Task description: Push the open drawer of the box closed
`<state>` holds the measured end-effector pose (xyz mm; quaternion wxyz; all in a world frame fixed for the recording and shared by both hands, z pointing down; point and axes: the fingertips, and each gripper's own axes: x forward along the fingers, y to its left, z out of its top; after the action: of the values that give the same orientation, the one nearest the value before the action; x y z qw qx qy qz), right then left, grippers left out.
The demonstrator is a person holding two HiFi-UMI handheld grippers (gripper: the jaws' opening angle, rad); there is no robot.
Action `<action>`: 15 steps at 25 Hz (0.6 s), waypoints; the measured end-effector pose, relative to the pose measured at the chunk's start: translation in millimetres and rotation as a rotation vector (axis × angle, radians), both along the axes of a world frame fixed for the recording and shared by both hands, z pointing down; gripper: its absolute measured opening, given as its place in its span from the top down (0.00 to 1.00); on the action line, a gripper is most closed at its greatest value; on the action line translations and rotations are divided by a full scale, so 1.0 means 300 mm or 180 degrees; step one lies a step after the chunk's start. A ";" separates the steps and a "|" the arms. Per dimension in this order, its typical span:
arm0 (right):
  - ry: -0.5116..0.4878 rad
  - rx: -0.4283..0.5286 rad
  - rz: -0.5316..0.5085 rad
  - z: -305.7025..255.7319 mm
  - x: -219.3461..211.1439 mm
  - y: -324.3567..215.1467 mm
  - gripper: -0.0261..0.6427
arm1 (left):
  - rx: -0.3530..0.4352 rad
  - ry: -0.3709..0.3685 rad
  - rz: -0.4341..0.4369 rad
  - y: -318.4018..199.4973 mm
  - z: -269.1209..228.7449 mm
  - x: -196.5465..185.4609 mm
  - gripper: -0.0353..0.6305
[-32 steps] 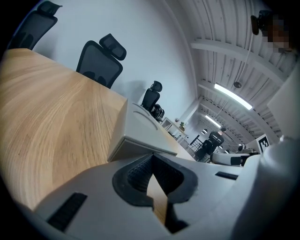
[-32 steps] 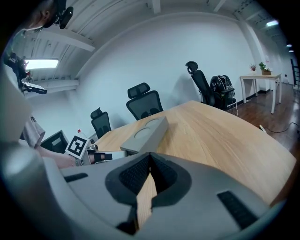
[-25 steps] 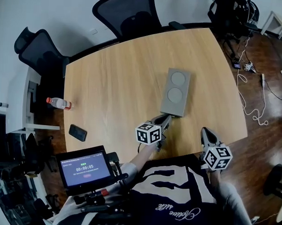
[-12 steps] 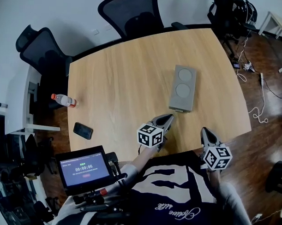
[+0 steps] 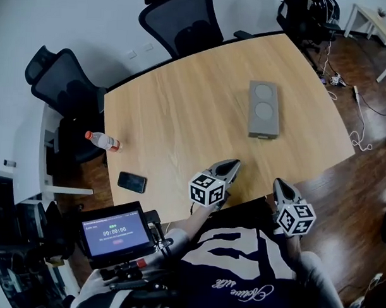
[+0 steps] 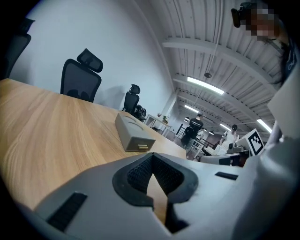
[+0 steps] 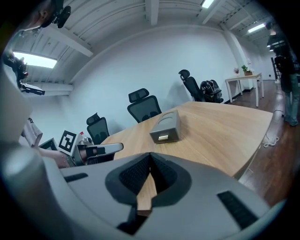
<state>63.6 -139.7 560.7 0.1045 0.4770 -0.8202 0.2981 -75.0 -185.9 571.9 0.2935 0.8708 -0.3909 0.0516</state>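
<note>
The grey box (image 5: 263, 109), with two round recesses on top, lies on the right half of the wooden table (image 5: 175, 124). Its drawer end faces me and shows a small pale handle (image 6: 142, 146) (image 7: 163, 137). I cannot tell how far the drawer stands out. My left gripper (image 5: 232, 165) is shut and empty above the table's front edge, a short way before the box and left of it. In the left gripper view, that gripper (image 6: 152, 161) points at the box (image 6: 132, 133). My right gripper (image 5: 278, 184) hangs just off the front edge, shut and empty, and the box (image 7: 165, 126) lies ahead of its tip (image 7: 150, 161).
A water bottle (image 5: 102, 141) and a black phone (image 5: 132, 182) lie near the table's left edge. Office chairs (image 5: 179, 20) (image 5: 63, 82) stand behind it. A timer screen (image 5: 116, 232) sits at my lower left. Cables trail on the floor to the right (image 5: 365, 106).
The left gripper's tip was at the box's near end; now a gap lies between them. The head view has shifted, so the box shows higher and further right.
</note>
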 end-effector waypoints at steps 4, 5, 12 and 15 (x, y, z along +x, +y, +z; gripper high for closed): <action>0.0010 -0.0022 0.0228 0.009 0.008 0.109 0.96 | 0.0020 -0.0076 0.0181 0.063 0.001 -0.001 0.94; 0.0015 -0.0030 0.0280 0.010 0.016 0.132 0.96 | 0.0023 -0.0057 0.0216 0.075 -0.002 0.007 0.94; 0.0030 -0.0040 0.0439 0.010 0.085 0.198 0.96 | 0.0111 -0.0020 0.0348 0.130 -0.050 0.092 0.94; 0.0008 0.0026 0.0447 -0.001 0.097 0.269 0.96 | 0.0172 -0.0032 0.0337 0.213 -0.073 0.105 0.94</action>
<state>92.6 -59.0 560.4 0.0824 0.5342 -0.7858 0.3008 -43.5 -122.1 549.9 0.2648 0.8976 -0.3470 0.0608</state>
